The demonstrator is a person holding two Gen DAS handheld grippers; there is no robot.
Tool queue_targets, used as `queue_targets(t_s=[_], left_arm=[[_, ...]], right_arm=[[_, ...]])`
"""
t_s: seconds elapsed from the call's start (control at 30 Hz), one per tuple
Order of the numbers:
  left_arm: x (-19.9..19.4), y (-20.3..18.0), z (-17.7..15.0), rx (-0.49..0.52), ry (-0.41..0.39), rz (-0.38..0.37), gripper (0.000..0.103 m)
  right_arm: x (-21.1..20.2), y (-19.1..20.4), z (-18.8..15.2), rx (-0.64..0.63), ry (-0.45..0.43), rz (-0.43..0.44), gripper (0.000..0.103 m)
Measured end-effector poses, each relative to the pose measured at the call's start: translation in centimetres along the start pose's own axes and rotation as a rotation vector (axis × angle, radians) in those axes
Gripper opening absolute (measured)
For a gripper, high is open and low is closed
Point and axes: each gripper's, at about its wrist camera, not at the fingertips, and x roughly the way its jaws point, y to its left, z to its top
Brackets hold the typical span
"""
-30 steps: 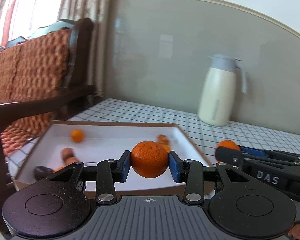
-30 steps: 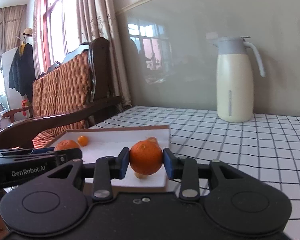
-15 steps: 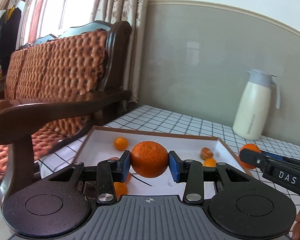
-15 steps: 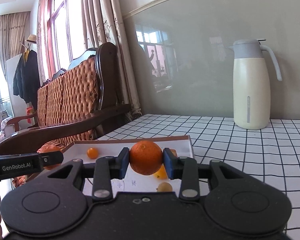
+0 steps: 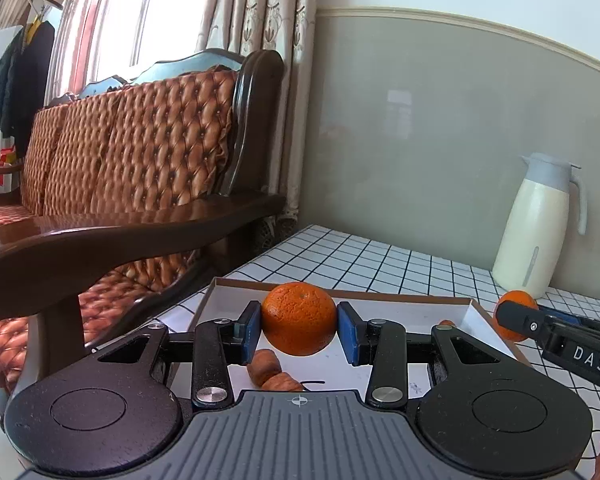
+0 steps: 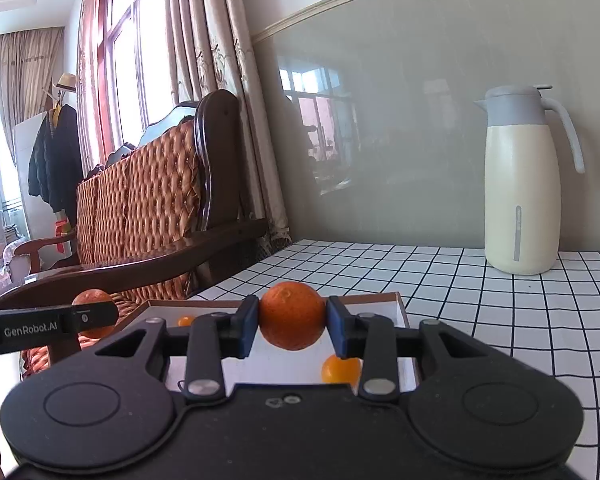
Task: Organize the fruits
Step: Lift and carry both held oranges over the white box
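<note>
- The left gripper (image 5: 299,334) pinches an orange (image 5: 299,319) between its blue pads (image 5: 253,332), held above the box (image 5: 380,316).
- The right gripper (image 6: 292,326) pinches a second orange (image 6: 291,315) the same way, above the box's right part; a small orange fruit (image 6: 341,369) lies below it.
- Compared with a second ago, both views now sit lower and nearer the box's front edge, and the left view has swung toward the sofa (image 5: 132,152). Both grips are unchanged.
- Brown fruits (image 5: 266,364) lie on the box floor directly under the left orange.
- Judged from this, both oranges are carried over the box and neither is released yet; setting them down clear of the loose fruit looks like the next step.
- The jug (image 6: 518,184) stands well apart on the checked table (image 6: 480,300).
</note>
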Motion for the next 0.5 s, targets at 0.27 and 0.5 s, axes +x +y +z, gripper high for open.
queue_targets(t_s=[0.27,0.5], left_arm=[[1.6,0.1,0.4,-0.005,0.013,0.011,0.041],[3.1,-0.1,0.8,-0.015,0.019,0.026,0.041]], right_arm=[[1.8,0.4,0.7,-0.003,-0.001,0.001,0.028],[3.3,0.4,1.1,-0.002,-0.002,-0.002,0.028]])
